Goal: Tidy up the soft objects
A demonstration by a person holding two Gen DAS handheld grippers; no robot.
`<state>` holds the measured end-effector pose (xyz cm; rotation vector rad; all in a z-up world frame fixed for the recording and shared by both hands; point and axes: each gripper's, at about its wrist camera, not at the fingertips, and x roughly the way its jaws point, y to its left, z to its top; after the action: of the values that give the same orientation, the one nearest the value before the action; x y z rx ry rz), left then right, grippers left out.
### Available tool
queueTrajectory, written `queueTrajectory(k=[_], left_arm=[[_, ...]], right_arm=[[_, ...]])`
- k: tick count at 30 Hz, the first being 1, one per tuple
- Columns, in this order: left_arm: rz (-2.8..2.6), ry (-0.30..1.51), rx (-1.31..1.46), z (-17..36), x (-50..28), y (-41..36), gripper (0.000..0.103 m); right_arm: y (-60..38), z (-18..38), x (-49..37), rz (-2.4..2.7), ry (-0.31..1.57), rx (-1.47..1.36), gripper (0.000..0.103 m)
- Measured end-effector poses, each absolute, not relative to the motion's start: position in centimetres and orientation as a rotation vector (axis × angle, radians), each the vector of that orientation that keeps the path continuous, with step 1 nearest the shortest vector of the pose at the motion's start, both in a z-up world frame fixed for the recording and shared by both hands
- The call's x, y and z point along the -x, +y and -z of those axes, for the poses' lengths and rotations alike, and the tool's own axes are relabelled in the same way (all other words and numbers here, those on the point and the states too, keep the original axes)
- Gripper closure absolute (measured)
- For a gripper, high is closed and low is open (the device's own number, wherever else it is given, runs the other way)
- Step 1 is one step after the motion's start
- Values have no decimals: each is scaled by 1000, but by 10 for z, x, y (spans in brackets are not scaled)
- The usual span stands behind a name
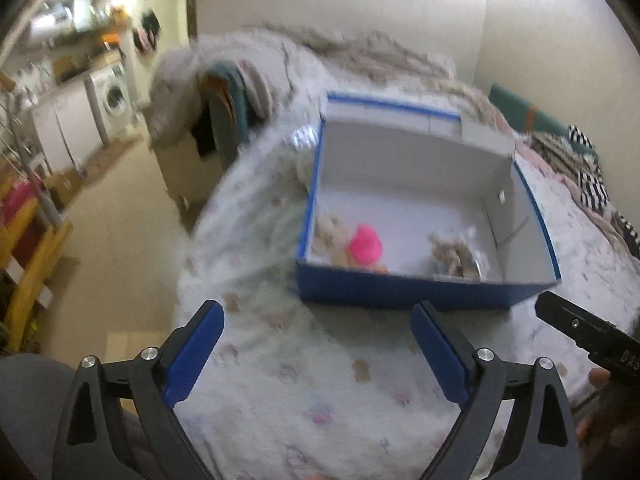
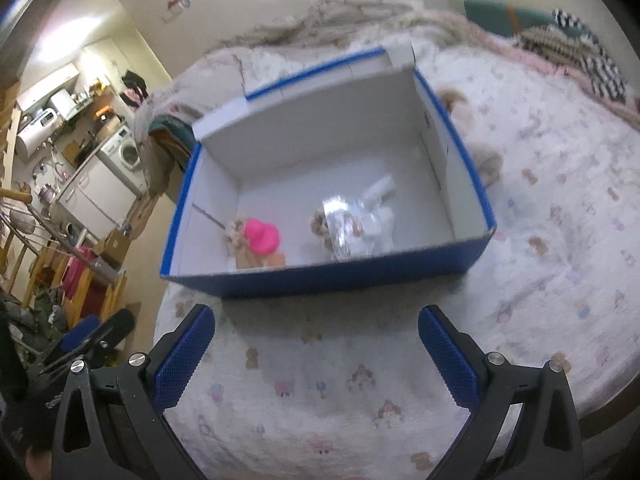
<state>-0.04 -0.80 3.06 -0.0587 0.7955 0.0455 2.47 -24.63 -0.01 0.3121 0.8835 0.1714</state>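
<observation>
Inside the blue box (image 2: 332,280), at its near edge, lie the soft things already gathered: a bright pink plush (image 2: 262,235) pressed against a small beige fuzzy toy (image 2: 236,230) on the left, and to the right of them a tan fluffy piece tucked in a clear crinkly wrapper (image 2: 352,226) with something white beside it. They look light and squashy, the sort that give under the pads. I judge the pink plush is best pinched across its rounded body; the wrapped one may be slippery, so a hold on the bulk of it rather than on loose film seems safer.

Outside the box, just beyond its right wall, two more beige fluffy lumps (image 2: 486,162) sit on the bedspread (image 2: 360,380), blurred, likely still to be put away. They too should be featherweight and need only a gentle squeeze through the middle.

The box stands on the bed, white inside, its flaps up at the far side.

The right gripper (image 2: 316,356) hangs over the bedspread near the box's front wall, jaws spread wide and holding nothing. The left gripper (image 1: 318,352) is likewise wide apart and empty, just to the left of it.

Beyond the bed's left edge the floor runs to a kitchen with a washing machine (image 1: 112,94).
</observation>
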Motion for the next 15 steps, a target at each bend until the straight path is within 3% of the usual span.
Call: queueTrajectory(k=[5, 15], left_arm=[[-91, 619, -17, -45, 13, -12, 1], [-68, 660, 27, -42, 7, -9, 1]], right_arm=[[-237, -20, -12, -133, 692, -192, 0], [-229, -14, -15, -124, 696, -150, 0]])
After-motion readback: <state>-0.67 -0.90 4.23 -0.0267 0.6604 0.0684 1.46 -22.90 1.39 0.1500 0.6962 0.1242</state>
